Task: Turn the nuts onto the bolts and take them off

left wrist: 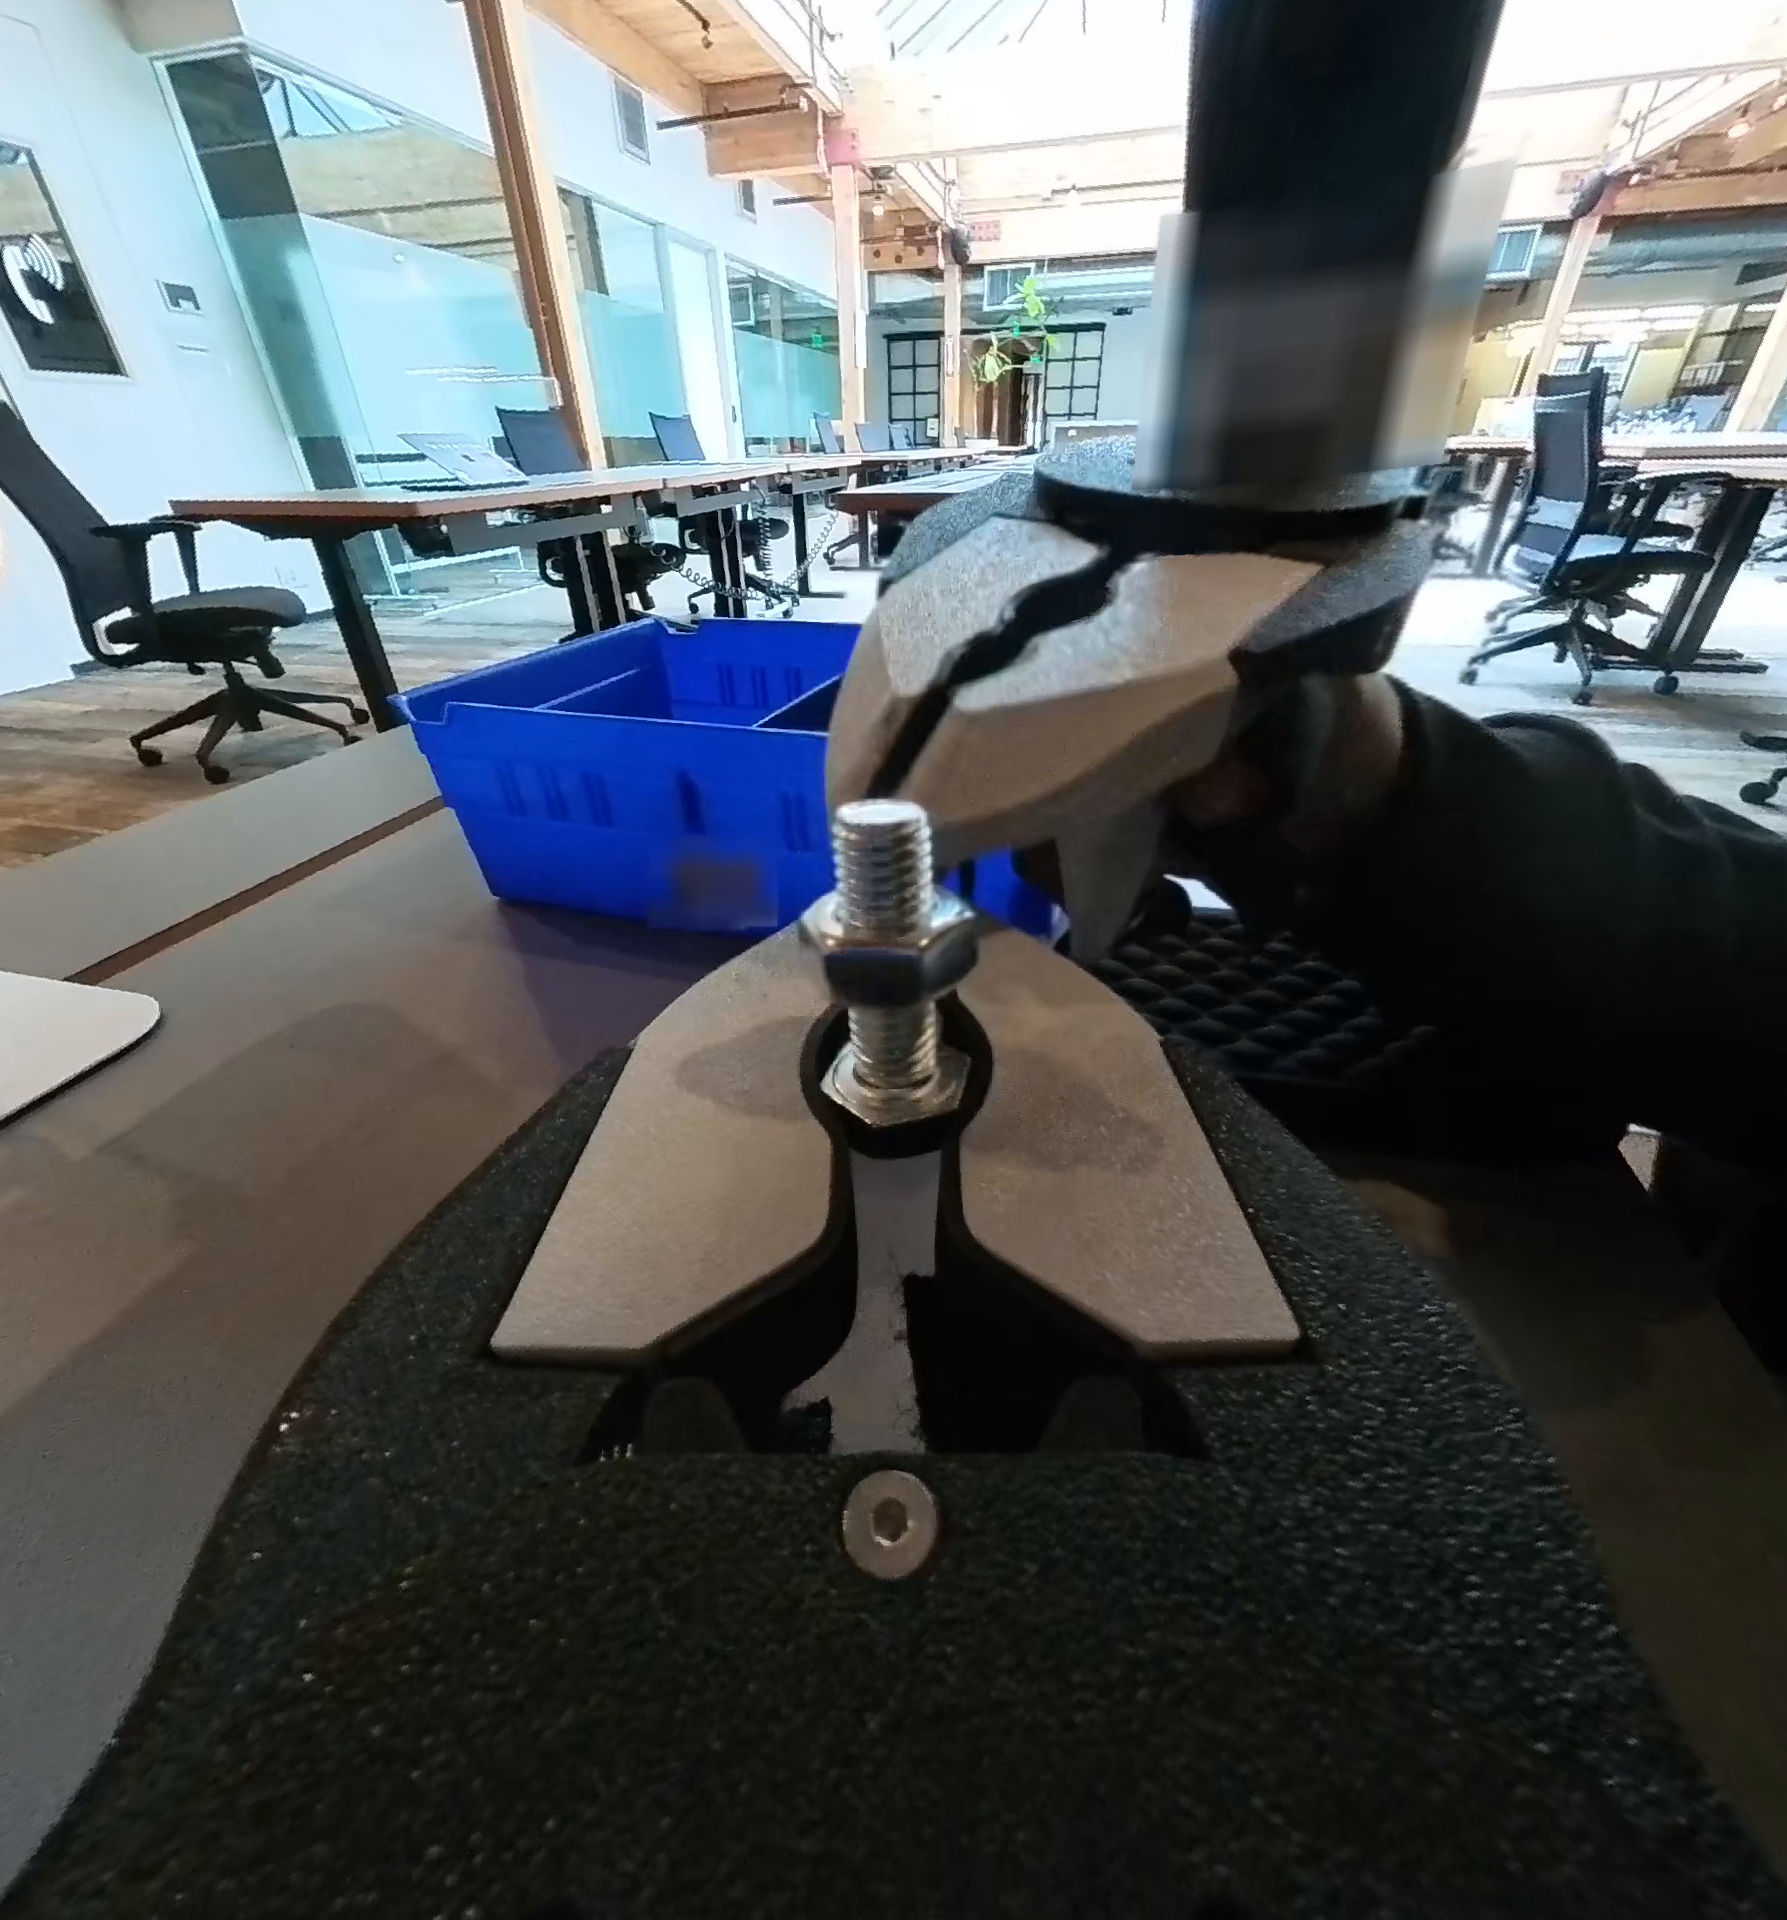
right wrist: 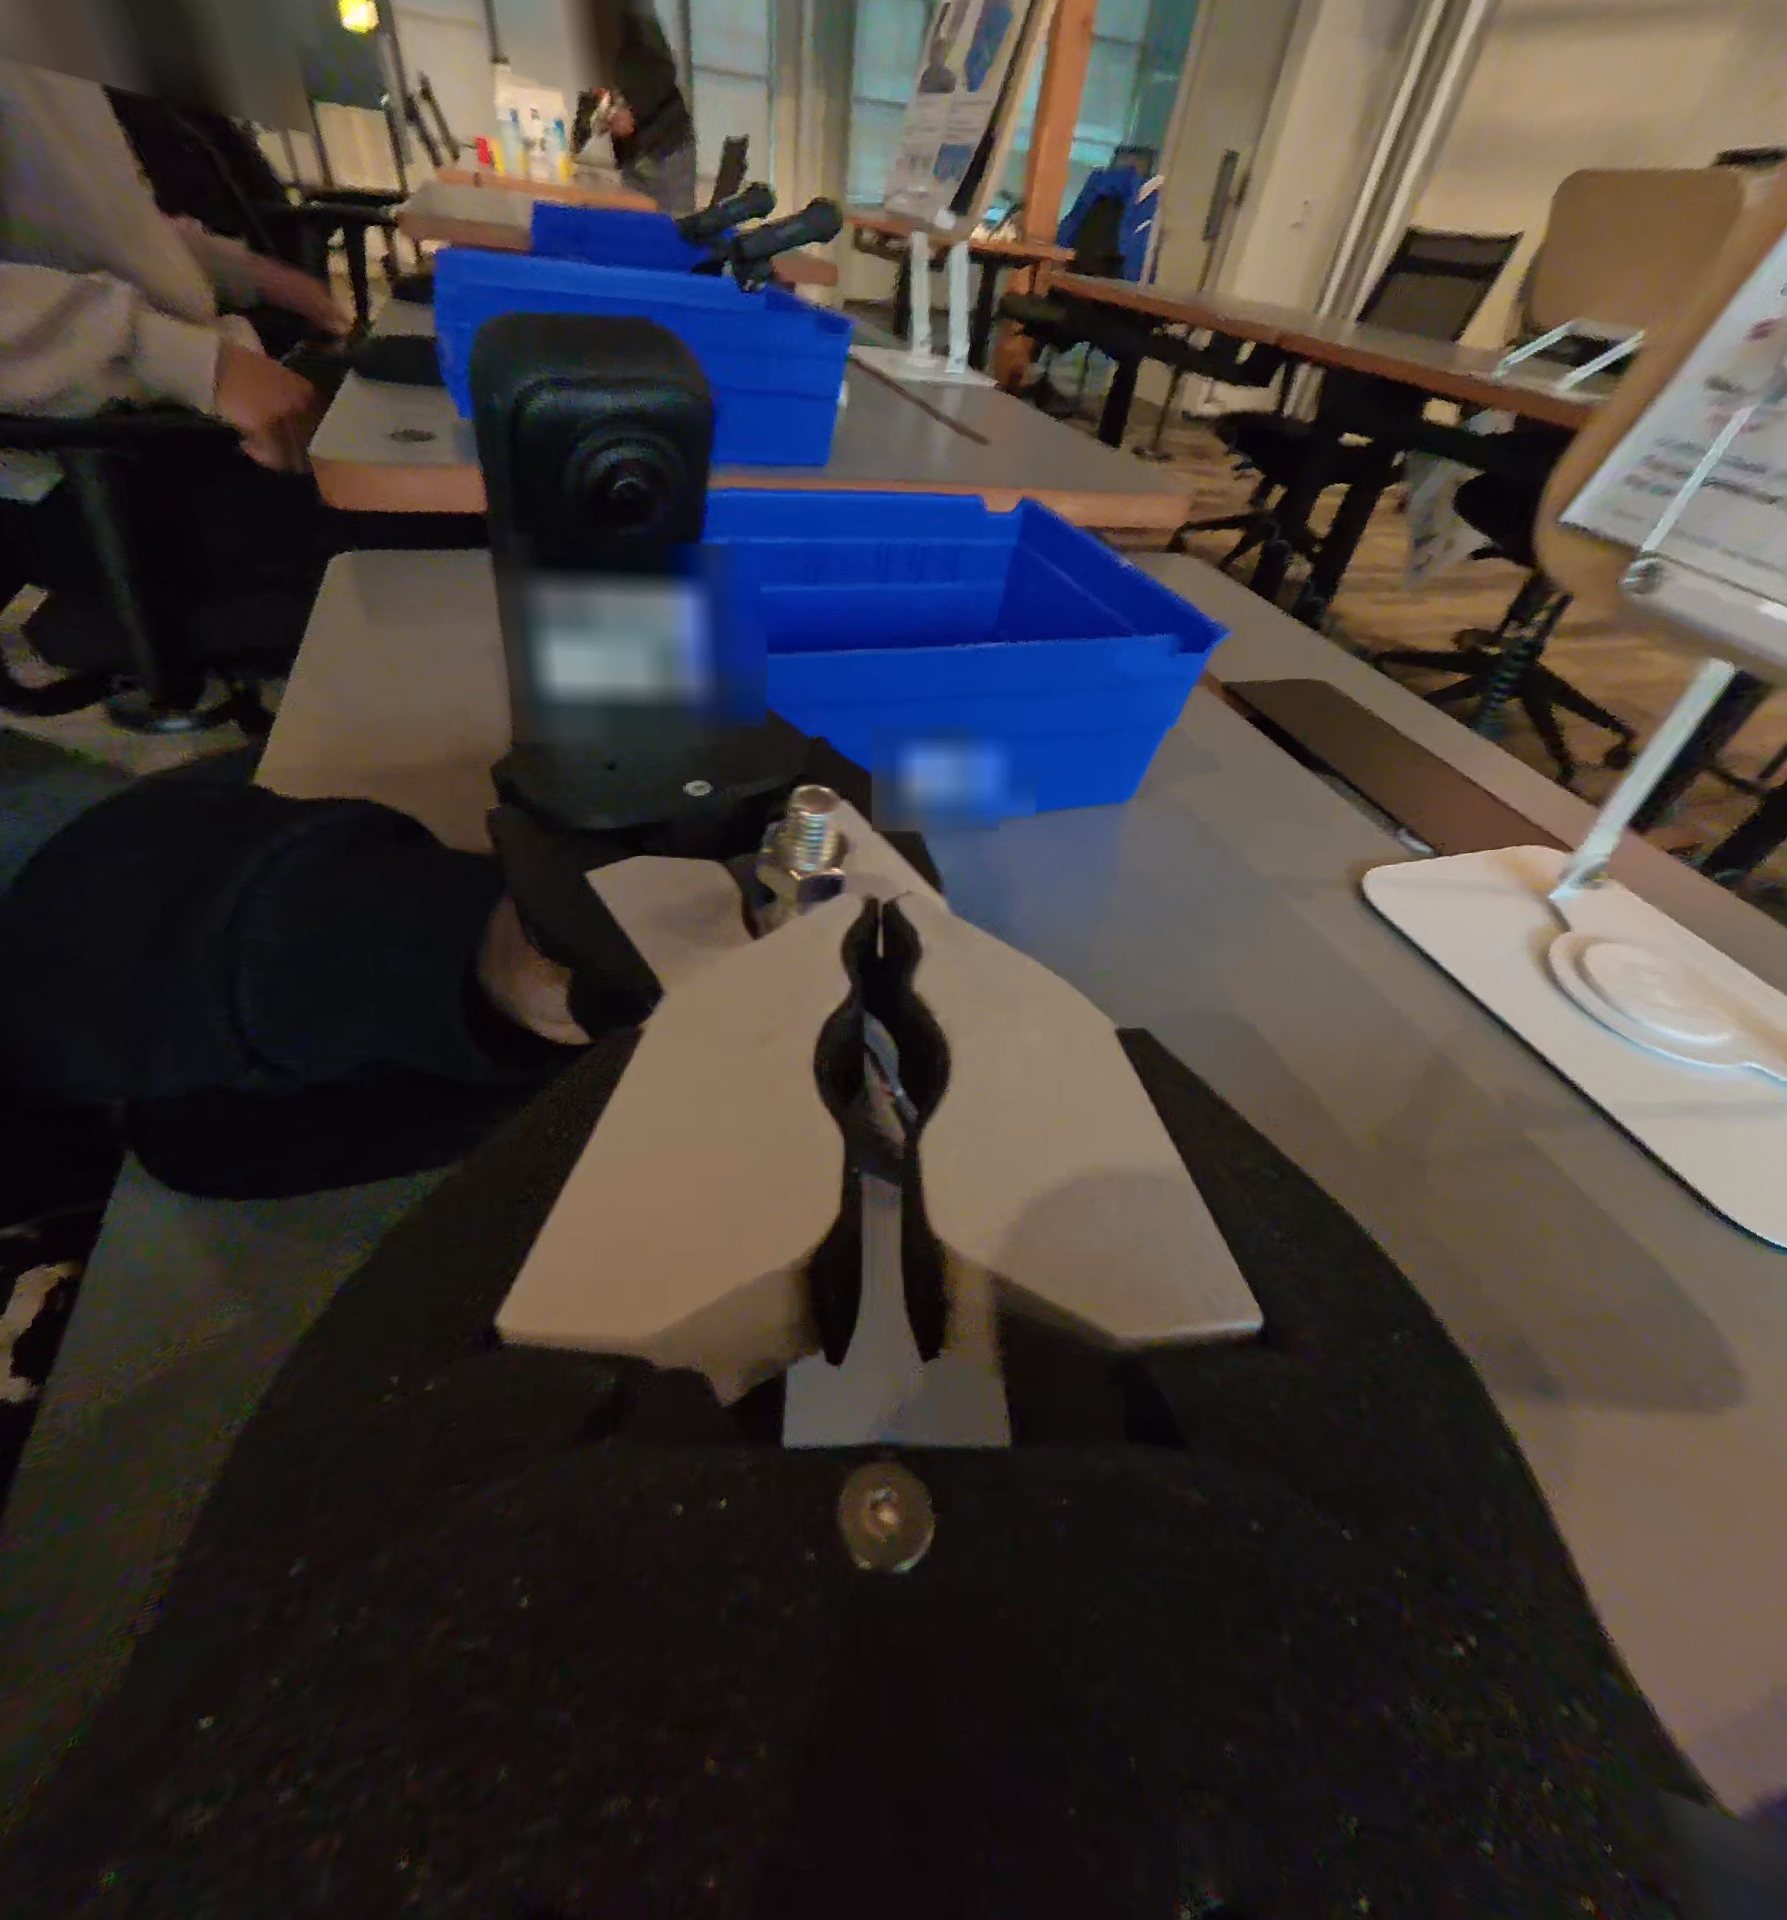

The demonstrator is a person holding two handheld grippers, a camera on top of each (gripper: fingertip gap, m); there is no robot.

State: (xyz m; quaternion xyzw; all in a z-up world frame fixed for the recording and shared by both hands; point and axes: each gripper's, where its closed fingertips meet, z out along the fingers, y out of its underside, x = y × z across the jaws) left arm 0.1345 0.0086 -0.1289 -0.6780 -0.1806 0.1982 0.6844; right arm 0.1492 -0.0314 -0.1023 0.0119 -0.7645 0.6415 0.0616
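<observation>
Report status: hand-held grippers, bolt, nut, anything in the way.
Left hand-held gripper shut on bolt, upright. Nut partway down thread. Right hand-held gripper shut, empty, beside nut. Nothing in the way.

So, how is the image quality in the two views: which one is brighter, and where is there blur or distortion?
Left wrist view: daylight, blown out at the ceiling; bolt and nut sharp in the left tongs; right tongs near, slightly soft. Right wrist view: dimmer, motion-blurred, the bolt soft beyond the shut tongs. Both: fisheye bending at the edges, as at the blue bin.
</observation>
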